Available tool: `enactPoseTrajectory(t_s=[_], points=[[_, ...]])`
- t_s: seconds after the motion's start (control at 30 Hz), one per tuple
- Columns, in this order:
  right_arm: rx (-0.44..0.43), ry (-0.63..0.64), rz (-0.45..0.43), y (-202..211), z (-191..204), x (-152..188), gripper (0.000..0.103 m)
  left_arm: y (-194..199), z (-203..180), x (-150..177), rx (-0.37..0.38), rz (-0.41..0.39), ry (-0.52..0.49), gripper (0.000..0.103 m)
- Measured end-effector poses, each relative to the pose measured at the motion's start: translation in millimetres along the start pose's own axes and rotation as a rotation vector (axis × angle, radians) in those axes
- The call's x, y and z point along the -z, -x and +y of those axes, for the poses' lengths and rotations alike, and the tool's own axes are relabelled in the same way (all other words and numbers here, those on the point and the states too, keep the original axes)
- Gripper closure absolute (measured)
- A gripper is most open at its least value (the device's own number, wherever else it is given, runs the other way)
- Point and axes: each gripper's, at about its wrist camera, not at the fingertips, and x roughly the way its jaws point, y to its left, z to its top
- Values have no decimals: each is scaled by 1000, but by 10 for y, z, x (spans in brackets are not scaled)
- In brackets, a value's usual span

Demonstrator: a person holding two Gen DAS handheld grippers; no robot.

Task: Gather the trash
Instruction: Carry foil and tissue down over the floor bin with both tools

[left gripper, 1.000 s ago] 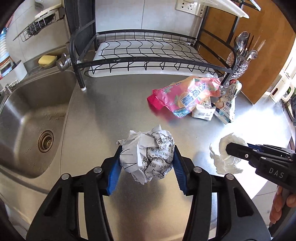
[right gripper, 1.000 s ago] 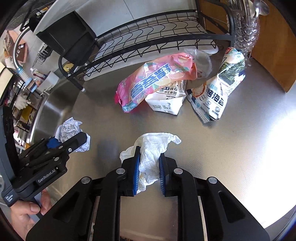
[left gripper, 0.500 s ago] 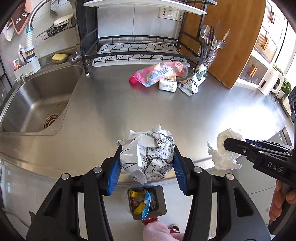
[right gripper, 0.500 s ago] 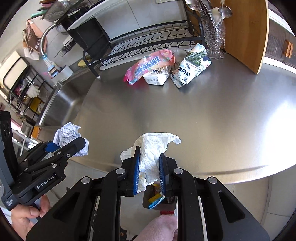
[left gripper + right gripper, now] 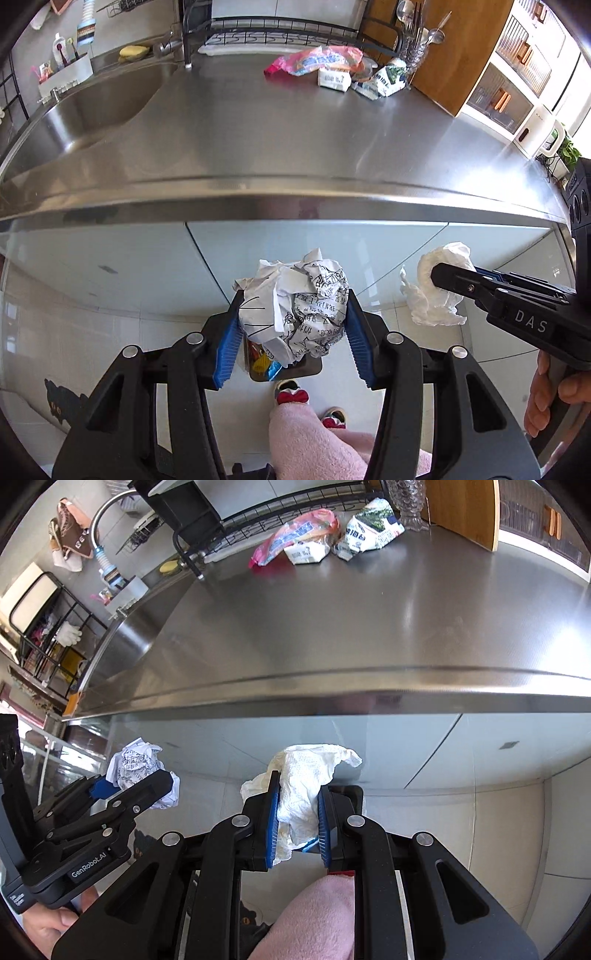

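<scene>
The left gripper (image 5: 291, 325) squeezes a crumpled ball of white paper w/ black print (image 5: 295, 306), held in the air right over the small dark bin w/ bright wrappers (image 5: 284, 365) on the floor. The right gripper (image 5: 297, 819) pinches a soft white tissue wad (image 5: 303, 786), narrow gap. Both are v. light & squashy, prob. won't break. Best to grab the fat middle; thin edges could tear or slip out.

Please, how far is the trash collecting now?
Done: both pieces are lifted off the counter. In hand: the left gripper holds the crumpled paper above the trash bin; the right gripper holds the tissue. Left: dropping both, then the snack bags.
</scene>
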Motion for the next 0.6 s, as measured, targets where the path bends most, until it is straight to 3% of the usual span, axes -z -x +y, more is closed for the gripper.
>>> enactPoseTrajectory(t_s=[0.33,0.6], points=[[35,-13,111,-757,-100,396,84,-724,291,587,14,107,66,54],[64,-18,174,-1509,-174,633,84,-1450,453,957,-6,181,59,54]])
